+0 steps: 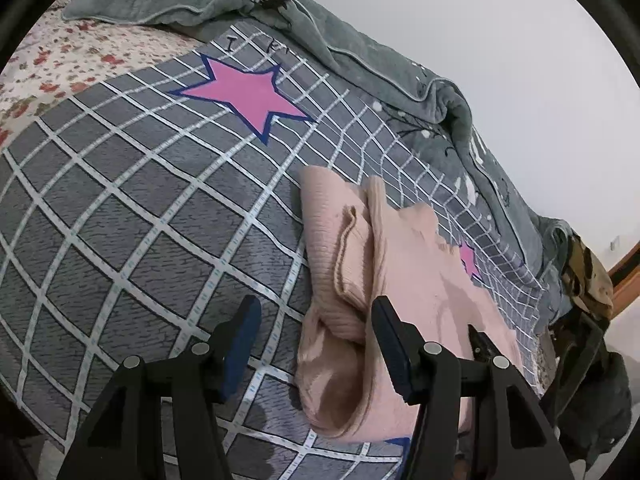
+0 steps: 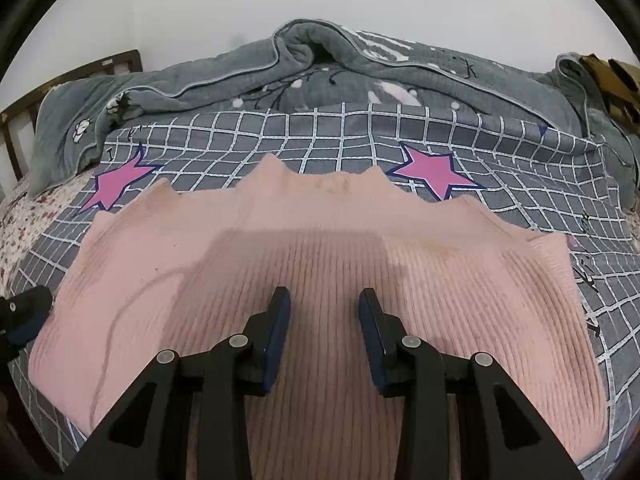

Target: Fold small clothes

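Observation:
A pink ribbed knit garment (image 2: 320, 248) lies on the grey checked blanket (image 2: 344, 136). In the left wrist view the garment (image 1: 400, 264) shows partly folded, with a ribbed fold standing up at its left edge. My left gripper (image 1: 316, 316) is open and empty, its jaws either side of that left edge, low over it. My right gripper (image 2: 325, 308) is open and empty, hovering just above the middle of the garment. The left gripper's tip shows at the left edge of the right wrist view (image 2: 24, 312).
A rumpled grey quilt (image 2: 304, 68) lies along the far side of the bed by the white wall. A floral sheet (image 1: 60, 60) shows at the blanket's left. A wooden headboard (image 2: 60, 80) stands far left. A dark bag and camouflage item (image 1: 588, 280) hang at the bed's right end.

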### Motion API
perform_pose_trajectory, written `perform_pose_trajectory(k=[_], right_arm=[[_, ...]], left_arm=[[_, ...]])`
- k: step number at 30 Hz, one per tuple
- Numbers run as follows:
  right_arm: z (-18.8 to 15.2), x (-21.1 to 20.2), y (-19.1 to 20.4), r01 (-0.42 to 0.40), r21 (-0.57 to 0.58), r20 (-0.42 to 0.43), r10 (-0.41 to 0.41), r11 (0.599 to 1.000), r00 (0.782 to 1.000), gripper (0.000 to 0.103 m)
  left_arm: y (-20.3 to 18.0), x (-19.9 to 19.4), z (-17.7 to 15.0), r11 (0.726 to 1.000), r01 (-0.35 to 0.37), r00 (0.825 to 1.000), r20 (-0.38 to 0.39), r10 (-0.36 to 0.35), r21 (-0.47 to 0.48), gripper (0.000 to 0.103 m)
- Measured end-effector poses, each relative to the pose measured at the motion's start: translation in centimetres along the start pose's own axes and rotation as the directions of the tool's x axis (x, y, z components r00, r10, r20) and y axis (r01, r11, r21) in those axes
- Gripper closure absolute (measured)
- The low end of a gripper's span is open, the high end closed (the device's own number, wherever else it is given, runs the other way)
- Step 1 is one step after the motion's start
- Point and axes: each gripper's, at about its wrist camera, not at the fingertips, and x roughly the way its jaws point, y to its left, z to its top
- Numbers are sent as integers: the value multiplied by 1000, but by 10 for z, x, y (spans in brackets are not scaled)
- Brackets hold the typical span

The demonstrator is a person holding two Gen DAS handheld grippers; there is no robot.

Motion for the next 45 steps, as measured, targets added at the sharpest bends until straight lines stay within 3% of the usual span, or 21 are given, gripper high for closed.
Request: perform_pose_trajectory(k=[5,13,18,26,45], right_arm=[[-5,-10,3,2,-24,-8,-3,1000,1000,68],[-24,-35,-4,-49,-36,-27,48,998,999,68],[-29,-38,2,-33,-91,-16,32,995,999,68],[-23,-30,-5,-64,-63,-6,63,996,998,67],[-25,-23,-3,-57,-103,40,61,993,997,61]], left_arm=[[9,9,1,993,91,994,-57,-95,-70,48],[12,18,-1,980,162,982,-79,-171,-114,45],[-1,21,-4,992,113,991,-67,-116,-48,43],[-20,29,-6,999,21,999,-40,-20,34,42],[-34,37,-8,992,-66,998,-3,66,109,41]])
